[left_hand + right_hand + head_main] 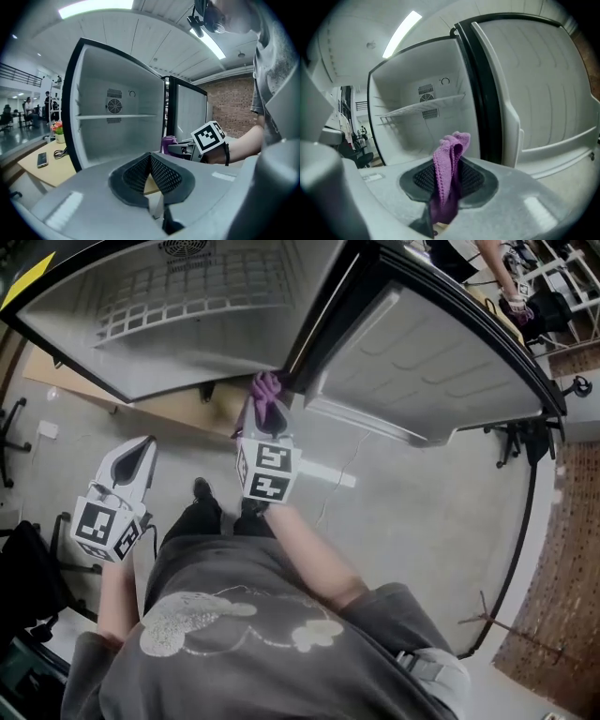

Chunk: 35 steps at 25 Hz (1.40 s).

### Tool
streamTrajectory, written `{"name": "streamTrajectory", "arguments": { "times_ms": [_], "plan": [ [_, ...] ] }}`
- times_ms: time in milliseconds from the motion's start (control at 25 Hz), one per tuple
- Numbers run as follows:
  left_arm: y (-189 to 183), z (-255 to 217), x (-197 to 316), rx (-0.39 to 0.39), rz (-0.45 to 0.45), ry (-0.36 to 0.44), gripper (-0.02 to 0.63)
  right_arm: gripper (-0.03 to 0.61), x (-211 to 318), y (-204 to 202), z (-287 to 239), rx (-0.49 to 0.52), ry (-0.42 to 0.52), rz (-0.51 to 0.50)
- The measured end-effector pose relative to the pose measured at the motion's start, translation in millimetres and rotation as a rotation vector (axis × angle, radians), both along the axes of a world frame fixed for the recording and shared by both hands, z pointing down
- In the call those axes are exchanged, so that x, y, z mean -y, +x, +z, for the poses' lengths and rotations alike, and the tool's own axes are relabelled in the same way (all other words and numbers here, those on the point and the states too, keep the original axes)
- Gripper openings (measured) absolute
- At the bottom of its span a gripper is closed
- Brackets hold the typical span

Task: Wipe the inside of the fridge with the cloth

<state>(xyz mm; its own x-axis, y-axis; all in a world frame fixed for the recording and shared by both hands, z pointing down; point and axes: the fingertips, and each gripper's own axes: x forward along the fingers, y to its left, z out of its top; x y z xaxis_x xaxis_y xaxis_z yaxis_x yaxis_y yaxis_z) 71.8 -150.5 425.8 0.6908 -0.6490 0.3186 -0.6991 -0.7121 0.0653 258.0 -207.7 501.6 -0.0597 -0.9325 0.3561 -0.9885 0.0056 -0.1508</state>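
The fridge (187, 324) stands open in front of me, its white inside bare apart from a wire shelf (424, 107). The door (441, 362) is swung out to the right. My right gripper (266, 413) is shut on a purple cloth (449, 168), which sticks up between its jaws just outside the fridge's front edge. The cloth (266, 395) shows at the gripper's tip in the head view. My left gripper (134, 457) hangs lower left, away from the fridge, jaws shut on nothing. In the left gripper view the right gripper (187, 149) and cloth (168, 140) appear at centre right.
The fridge stands on a wooden base (178, 409) over a grey floor (412, 512). A wooden table (42, 168) at left holds a phone (42, 159) and a flower pot (59, 133). A brick wall (229, 108) rises at right.
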Motion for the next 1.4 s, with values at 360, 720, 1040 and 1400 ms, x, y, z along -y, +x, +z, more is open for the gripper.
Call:
{"name": "streamTrajectory", "arguments": {
  "times_ms": [360, 720, 1040, 1400],
  "plan": [
    [-24.3, 9.8, -23.7, -0.002, -0.051, -0.064, 0.017, 0.087, -39.1, -3.7, 29.5, -0.057, -0.049, -0.033],
    [-116.2, 15.4, -32.2, -0.057, -0.037, -0.03, 0.017, 0.087, -53.4, -59.5, 20.1, -0.145, -0.015, 0.049],
    [-255.8, 18.6, -61.1, -0.062, 0.109, -0.026, 0.017, 0.087, -108.4, -156.9, 2.8, -0.184, 0.032, 0.285],
    [-272.2, 34.7, -73.6, -0.086, 0.385, -0.06, 0.017, 0.087, -220.8, -166.9, -16.3, -0.26, -0.021, 0.548]
  ]
}}
